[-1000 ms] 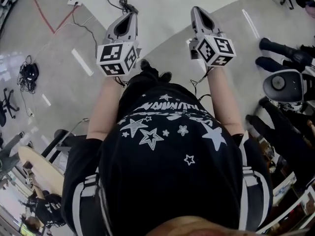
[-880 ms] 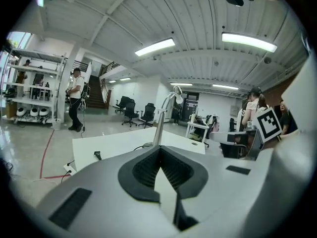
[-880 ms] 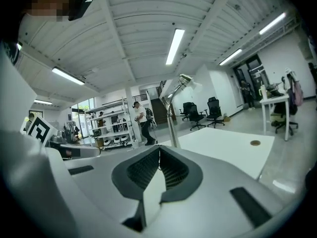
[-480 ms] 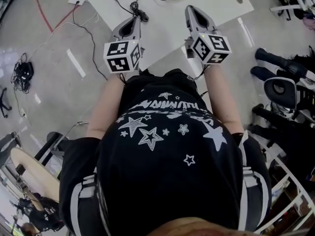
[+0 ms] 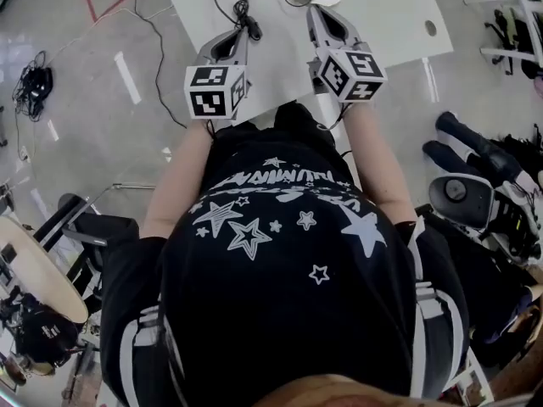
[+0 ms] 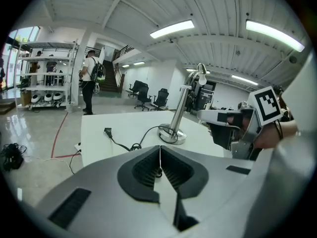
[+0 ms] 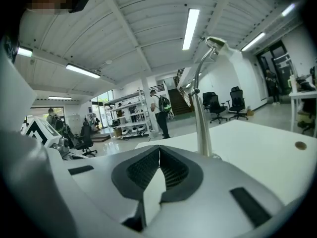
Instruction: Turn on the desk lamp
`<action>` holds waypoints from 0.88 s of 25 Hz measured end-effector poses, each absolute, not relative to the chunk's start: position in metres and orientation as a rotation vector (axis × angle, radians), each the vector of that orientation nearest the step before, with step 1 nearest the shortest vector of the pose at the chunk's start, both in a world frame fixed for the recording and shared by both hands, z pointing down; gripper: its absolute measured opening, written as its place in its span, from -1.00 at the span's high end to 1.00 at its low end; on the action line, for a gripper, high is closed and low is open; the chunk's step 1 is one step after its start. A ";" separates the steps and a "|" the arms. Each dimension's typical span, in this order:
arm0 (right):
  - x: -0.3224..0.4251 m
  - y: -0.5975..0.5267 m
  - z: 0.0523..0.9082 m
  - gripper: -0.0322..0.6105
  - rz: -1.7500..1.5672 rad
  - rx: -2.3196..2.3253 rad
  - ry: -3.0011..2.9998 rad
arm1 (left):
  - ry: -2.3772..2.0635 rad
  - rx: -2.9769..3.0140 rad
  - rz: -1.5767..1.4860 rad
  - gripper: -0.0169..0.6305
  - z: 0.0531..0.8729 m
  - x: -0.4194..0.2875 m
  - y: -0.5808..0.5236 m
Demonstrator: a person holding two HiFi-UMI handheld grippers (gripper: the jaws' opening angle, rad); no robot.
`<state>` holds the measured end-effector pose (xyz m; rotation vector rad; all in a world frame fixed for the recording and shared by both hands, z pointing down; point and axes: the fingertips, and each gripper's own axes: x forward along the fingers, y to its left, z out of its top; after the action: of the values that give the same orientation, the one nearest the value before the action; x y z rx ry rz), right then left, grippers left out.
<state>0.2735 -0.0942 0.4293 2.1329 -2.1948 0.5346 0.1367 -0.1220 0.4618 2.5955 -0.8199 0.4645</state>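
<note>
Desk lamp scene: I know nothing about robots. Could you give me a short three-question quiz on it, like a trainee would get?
1. True or false: the left gripper has its fingers shut with nothing between them.
2. The desk lamp stands on: A the floor; B the white table; C a shelf.
3. In the head view, which gripper is nearer the lamp's base?
Key: 1 true. 2 B. 3 the right gripper.
</note>
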 end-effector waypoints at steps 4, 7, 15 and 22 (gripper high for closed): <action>0.270 -0.118 0.450 0.88 0.587 1.957 -2.279 | -0.868 2.502 0.579 0.91 0.490 0.146 -0.117; 0.262 -0.131 0.463 0.88 0.605 1.806 -2.342 | -0.926 2.434 0.610 0.91 0.506 0.151 -0.119; 0.235 -0.157 0.491 0.88 0.620 1.500 -2.451 | -1.041 2.324 0.645 0.63 0.534 0.152 -0.126; 0.215 -0.167 0.515 0.88 0.635 1.248 -2.495 | -1.111 2.233 0.663 0.59 0.550 0.157 -0.134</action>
<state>0.2150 -0.1669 0.5145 1.2483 -2.4952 0.6349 0.1571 -0.1336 0.5505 2.2328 -1.1106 0.6635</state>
